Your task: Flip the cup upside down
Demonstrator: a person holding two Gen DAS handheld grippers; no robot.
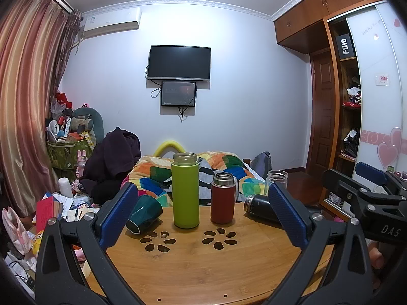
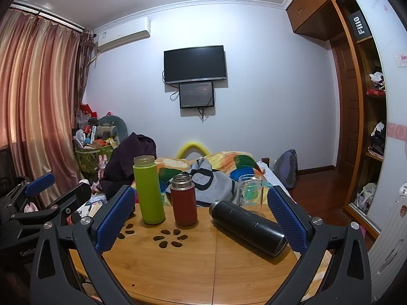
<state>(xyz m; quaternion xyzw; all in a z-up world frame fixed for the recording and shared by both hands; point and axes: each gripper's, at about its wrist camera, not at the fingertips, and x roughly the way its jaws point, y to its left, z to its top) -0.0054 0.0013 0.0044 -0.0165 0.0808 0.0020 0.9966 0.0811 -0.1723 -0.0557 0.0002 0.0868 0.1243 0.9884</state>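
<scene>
In the left wrist view, the left claw's [image 1: 203, 211] near pad covers one side of the dark green cup [image 1: 145, 213], and its far pad hides the rear of the black flask [image 1: 257, 207] and the base of the clear glass jar [image 1: 277, 180]. In the right wrist view, the black flask [image 2: 248, 226] blocks the jar's [image 2: 250, 193] foot. The wooden surface [image 2: 193, 267] is cut off at the bottom edge in both views. Shelf contents in the wardrobe [image 2: 376, 132] are too small to identify.

Your left gripper [image 1: 203, 213] and right gripper [image 2: 201, 213] share black ribbed arms, silver screws and blue textured pads [image 1: 121, 212]; white "DAS" lettering marks one
</scene>
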